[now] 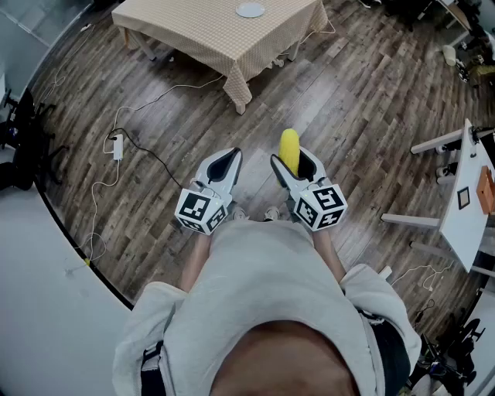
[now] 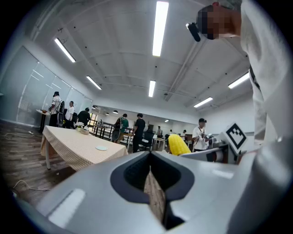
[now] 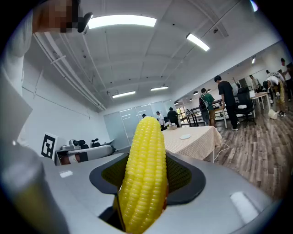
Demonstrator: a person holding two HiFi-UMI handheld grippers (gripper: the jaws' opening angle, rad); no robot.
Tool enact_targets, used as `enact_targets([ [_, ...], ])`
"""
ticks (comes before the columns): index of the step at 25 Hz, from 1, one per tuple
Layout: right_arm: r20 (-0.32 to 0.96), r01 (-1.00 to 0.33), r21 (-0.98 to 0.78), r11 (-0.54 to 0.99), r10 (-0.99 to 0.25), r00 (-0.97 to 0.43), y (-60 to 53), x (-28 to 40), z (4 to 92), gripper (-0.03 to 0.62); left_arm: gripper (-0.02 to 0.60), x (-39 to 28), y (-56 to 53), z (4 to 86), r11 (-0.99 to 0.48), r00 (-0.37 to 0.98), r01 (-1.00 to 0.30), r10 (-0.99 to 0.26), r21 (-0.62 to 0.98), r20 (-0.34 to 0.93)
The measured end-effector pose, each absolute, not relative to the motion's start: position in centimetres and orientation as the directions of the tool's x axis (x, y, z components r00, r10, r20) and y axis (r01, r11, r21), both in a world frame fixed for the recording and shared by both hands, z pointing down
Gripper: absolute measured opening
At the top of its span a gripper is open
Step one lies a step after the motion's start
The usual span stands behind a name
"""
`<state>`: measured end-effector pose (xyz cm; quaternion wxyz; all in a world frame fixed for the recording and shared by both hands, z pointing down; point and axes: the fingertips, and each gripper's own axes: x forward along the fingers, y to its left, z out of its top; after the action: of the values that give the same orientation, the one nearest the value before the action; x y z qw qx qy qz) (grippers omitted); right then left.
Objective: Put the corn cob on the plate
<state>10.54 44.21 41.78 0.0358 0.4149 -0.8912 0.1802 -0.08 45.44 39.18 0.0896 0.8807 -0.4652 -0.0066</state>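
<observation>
- the head view alone shows the layout from above: the table (image 1: 193,35) with a checked cloth stands across the wooden floor (image 1: 356,100), well apart from both grippers, and the white plate (image 1: 250,10) lies on its far part. a white cable (image 1: 139,147) runs on the floor on the near side of the table.
- the two gripper views show what the head view does not: long ceiling lights (image 2: 160,27) and several people (image 2: 137,130) standing behind the table.
- the left gripper view also shows the corn from the side, to the right of the table, beside the marker cube (image 2: 236,135) of the other gripper.
- the right gripper (image 1: 292,160) is clamped on the corn cob (image 3: 144,173); the jaws stand wide apart because the cob fills the gap. the lower half of the cob sits between the two fingers, and its tip rises well beyond them, pointing toward the table.
- the left gripper (image 2: 150,157) has its jaws pressed together, with nothing between them.
- the corn cob is not on the plate; it is in the air, well apart from the table.
</observation>
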Motion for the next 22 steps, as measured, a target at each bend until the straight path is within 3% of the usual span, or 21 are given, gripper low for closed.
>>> enact_targets([
  [12, 0.212, -0.731, -0.273, 0.626, -0.702, -0.680, 44.5, 9.9, 41.7, 0.249, 0.008, -0.6, 45.5, 39.6, -0.529, 0.547, -0.830, -0.834, 0.173, 0.075],
  [22, 0.222, -0.725, -0.292, 0.624, -0.693, -0.686, 45.2, 13.1, 42.5, 0.250, 0.008, 2.3, 46.3, 39.9, -0.514, 0.532, -0.842, -0.842, 0.164, 0.091],
])
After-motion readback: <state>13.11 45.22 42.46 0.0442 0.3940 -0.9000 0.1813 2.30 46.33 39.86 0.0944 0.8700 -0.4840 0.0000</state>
